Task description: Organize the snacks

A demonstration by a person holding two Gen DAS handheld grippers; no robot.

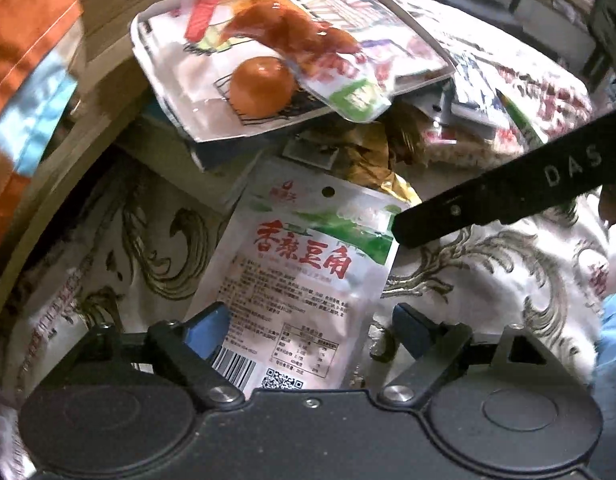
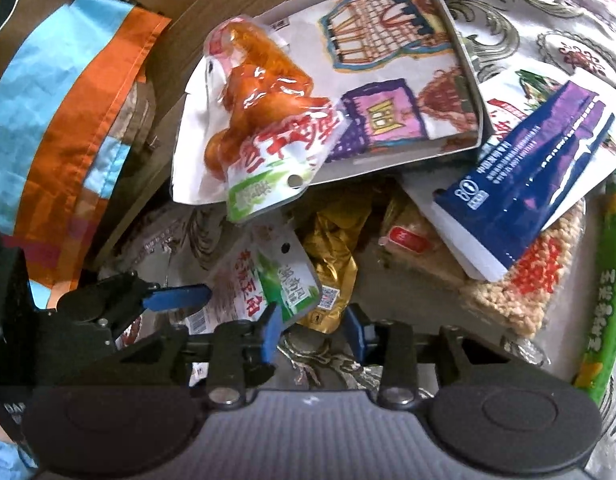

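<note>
A white snack pouch with red characters and a green band (image 1: 296,280) lies on the patterned cloth between the open fingers of my left gripper (image 1: 308,328). My right gripper (image 2: 314,334) is open, its fingers at the pouch's green end (image 2: 286,280) and a gold packet (image 2: 332,276). A white tray with drawings (image 2: 460,40) sits behind, tilted on the pile. A clear pouch of orange-red meat (image 2: 260,92) lies half in the tray and hangs over its near edge. The tray (image 1: 156,64) also holds an orange round snack (image 1: 262,86).
A blue and purple pouch (image 2: 528,184), a puffed rice bar (image 2: 520,280) and a green packet (image 2: 604,300) lie at the right. Orange and blue cloth (image 2: 68,120) hangs at the left beside a brown edge. The right gripper's black body (image 1: 508,192) crosses the left wrist view.
</note>
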